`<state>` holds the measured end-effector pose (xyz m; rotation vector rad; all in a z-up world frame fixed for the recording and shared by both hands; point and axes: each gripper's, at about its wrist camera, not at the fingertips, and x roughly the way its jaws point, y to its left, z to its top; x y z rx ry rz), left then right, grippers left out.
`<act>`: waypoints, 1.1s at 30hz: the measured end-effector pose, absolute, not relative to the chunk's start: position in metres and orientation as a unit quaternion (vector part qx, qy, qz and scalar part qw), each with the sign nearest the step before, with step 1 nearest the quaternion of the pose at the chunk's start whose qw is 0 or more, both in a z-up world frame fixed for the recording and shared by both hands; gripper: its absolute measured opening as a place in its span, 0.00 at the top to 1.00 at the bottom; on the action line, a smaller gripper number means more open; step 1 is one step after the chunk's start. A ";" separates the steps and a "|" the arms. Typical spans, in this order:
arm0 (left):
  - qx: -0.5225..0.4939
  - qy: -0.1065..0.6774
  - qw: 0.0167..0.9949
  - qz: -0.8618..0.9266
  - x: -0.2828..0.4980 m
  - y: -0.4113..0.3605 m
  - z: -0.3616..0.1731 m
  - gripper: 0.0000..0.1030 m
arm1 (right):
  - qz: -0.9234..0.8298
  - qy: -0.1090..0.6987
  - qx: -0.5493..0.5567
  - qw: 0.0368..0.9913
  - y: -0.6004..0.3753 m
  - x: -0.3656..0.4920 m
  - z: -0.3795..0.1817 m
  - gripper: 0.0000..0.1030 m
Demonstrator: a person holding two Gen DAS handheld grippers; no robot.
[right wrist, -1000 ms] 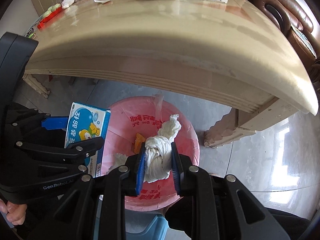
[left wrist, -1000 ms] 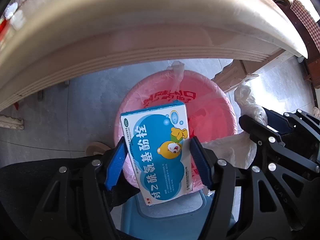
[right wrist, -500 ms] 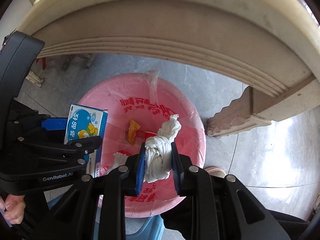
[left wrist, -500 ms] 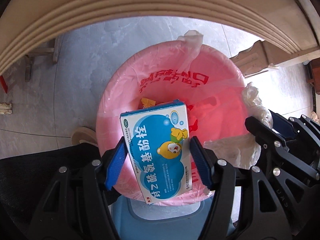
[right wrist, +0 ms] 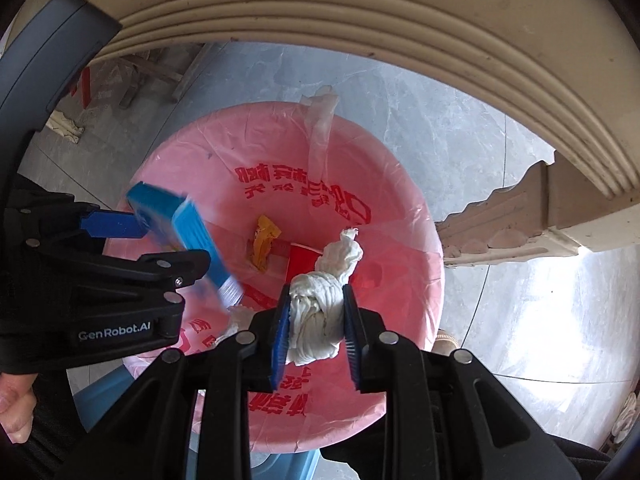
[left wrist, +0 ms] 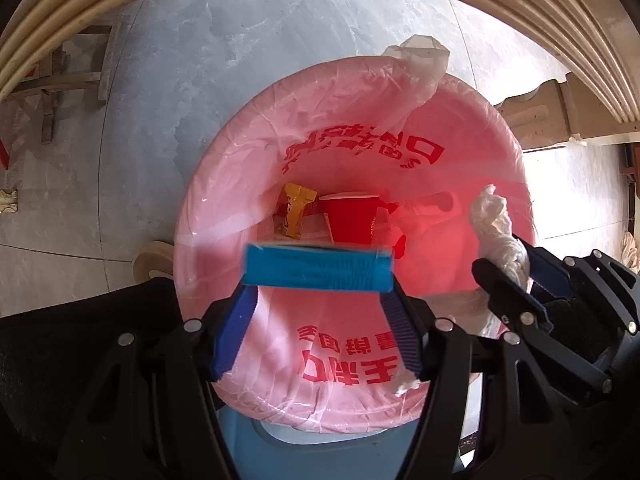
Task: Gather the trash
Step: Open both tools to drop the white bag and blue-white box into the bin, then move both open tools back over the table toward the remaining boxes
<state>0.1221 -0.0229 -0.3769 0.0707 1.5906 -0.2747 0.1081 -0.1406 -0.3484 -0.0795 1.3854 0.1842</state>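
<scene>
Grippers: two, left gripper [left wrist: 318, 320] and right gripper [right wrist: 314, 330]
Blue boxes: one, blue box [left wrist: 318, 266]
Tissue wads: one, tissue wad [right wrist: 320, 312]
Lined bins: one, pink-lined bin [left wrist: 240, 160]
Red cups: one, red cup [left wrist: 350, 216]
Yellow wrappers: one, yellow wrapper [left wrist: 296, 210]

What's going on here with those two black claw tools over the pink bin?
A person is throwing out trash with two handheld grippers. The left gripper is open, and the blue medicine box, blurred, tips into the pink-lined trash bin. The right gripper is clamped on a wad of white tissue above the bin, which already holds a red cup and a yellow wrapper.
</scene>
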 end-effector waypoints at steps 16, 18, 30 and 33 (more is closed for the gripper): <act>0.047 0.705 0.700 -0.105 0.124 -0.018 -0.376 0.34 | 0.090 0.635 -0.047 0.766 -0.134 0.109 -0.350 0.41; 0.045 0.703 0.701 -0.107 0.124 -0.017 -0.375 0.34 | 0.090 0.634 -0.046 0.767 -0.134 0.109 -0.349 0.41; 0.053 0.666 0.736 -0.111 0.103 -0.013 -0.333 0.33 | 0.086 0.612 -0.022 0.786 -0.144 0.095 -0.319 0.41; 0.054 0.645 0.754 -0.112 0.093 -0.007 -0.302 0.33 | 0.088 0.585 -0.013 0.806 -0.148 0.082 -0.287 0.41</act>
